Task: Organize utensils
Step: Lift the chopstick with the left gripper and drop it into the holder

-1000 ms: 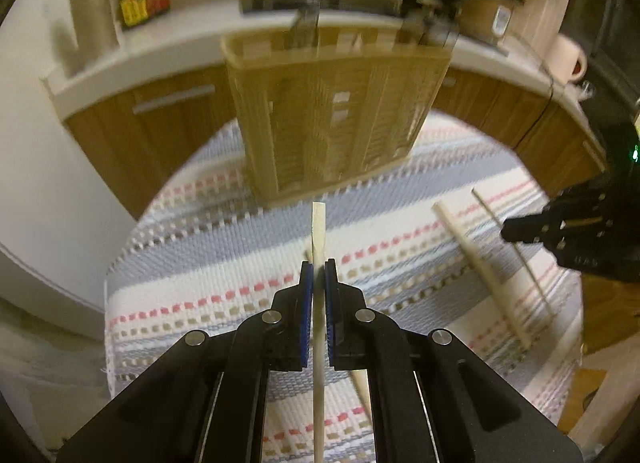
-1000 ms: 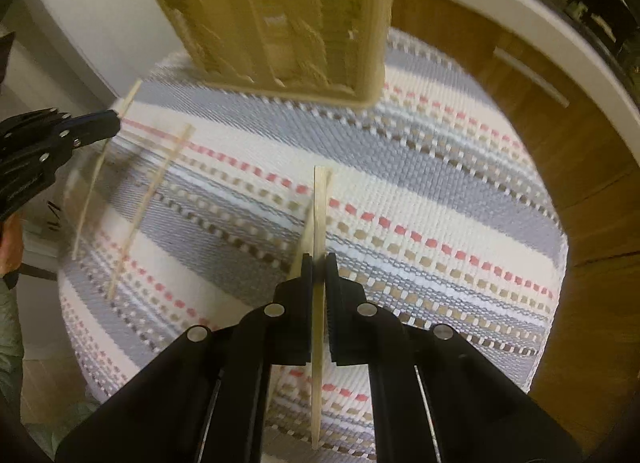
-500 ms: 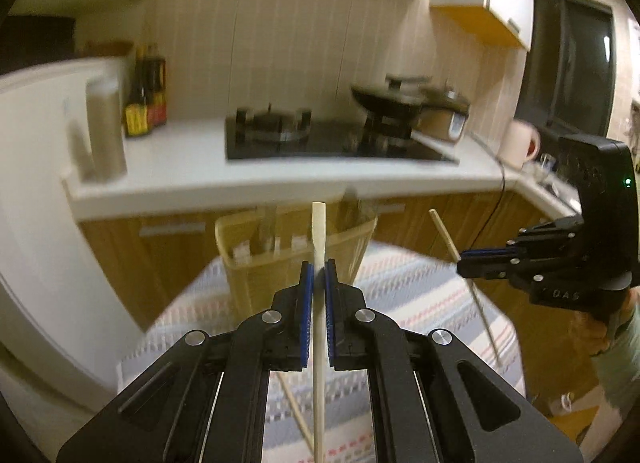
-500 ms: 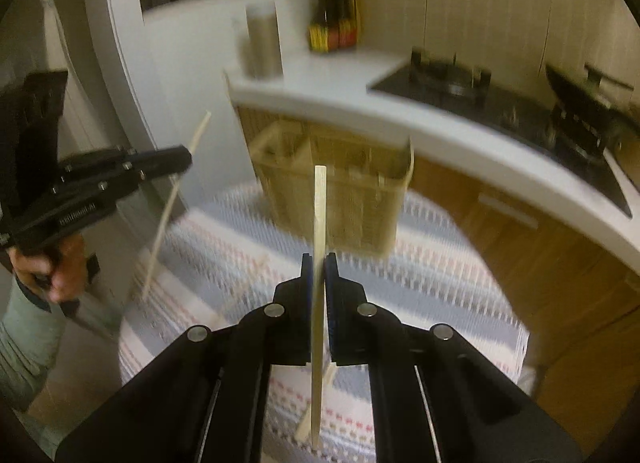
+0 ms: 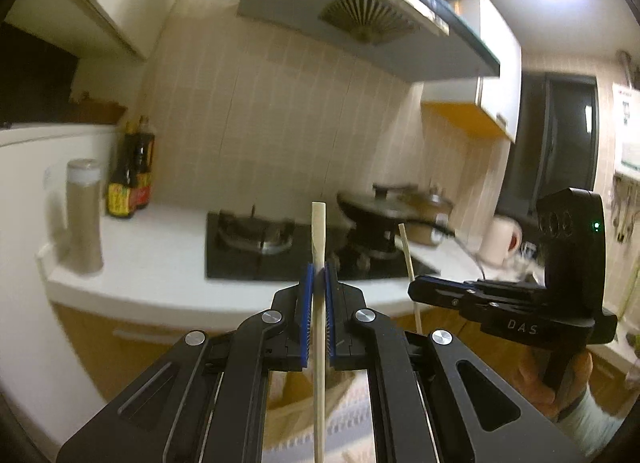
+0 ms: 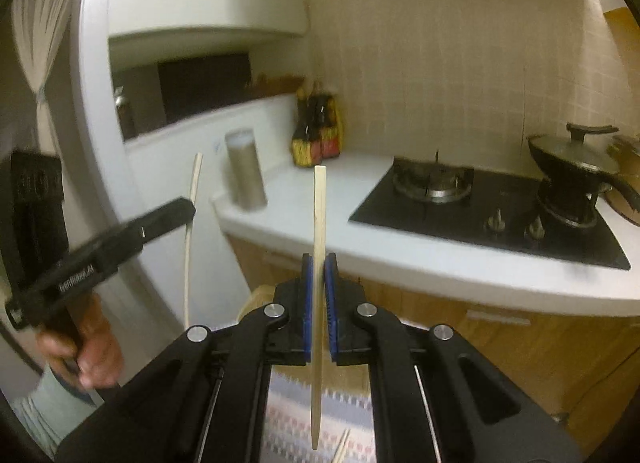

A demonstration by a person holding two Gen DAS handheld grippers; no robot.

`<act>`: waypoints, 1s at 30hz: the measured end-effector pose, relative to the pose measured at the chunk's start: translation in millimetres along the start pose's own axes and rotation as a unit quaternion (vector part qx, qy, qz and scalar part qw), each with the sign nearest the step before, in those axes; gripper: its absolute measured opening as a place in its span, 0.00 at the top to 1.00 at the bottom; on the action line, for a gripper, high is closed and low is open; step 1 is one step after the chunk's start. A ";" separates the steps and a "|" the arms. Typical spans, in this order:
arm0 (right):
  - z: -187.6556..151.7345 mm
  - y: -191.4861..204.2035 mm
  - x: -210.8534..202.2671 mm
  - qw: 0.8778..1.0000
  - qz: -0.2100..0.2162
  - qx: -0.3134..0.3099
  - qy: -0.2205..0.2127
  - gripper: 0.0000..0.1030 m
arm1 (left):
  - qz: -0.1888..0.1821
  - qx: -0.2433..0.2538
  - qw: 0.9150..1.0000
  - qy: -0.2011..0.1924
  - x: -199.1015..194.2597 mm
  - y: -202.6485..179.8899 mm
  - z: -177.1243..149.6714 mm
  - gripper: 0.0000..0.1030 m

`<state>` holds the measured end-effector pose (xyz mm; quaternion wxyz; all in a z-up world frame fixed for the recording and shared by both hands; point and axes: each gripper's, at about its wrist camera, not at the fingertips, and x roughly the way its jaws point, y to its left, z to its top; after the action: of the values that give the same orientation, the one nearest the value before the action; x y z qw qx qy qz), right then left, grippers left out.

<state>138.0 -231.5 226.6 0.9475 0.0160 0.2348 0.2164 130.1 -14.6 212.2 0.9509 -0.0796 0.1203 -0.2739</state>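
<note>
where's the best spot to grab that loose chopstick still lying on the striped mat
Only the tip of the loose chopstick shows at the right wrist view's bottom edge. Likely best: from above, claw across its thin shaft near mid-length, since it lies flat on the striped mat.

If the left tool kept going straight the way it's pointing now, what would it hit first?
Probably the gas hob on the white counter: the left tool, shut on a chopstick, aims at it, with open air between. Depth is hard to judge.

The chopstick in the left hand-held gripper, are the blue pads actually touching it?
Touching. The left wrist view shows the left hand-held gripper shut on the chopstick, both blue pads pressed against its sides with no gap.
</note>
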 end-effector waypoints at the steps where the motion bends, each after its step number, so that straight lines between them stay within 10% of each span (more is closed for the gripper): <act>1: 5.0 -1.3 2.0 1.000 0.000 0.001 -0.009 0.96 | 0.002 0.003 1.000 -0.016 5.5 1.1 1.0 0.97; 12: 18.4 -6.3 48.4 0.995 -0.044 -0.021 -0.086 0.96 | 0.030 -0.021 0.998 -0.060 66.0 26.1 -13.5 0.97; 30: -37.1 -40.9 118.4 0.994 -0.057 0.015 -0.092 0.96 | 0.086 0.013 0.994 -0.064 105.6 35.3 -59.3 0.96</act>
<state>231.9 -221.7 136.3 0.9755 0.0361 0.1507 0.1560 218.3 -47.2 128.2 0.9776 -0.0737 0.0617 -0.1874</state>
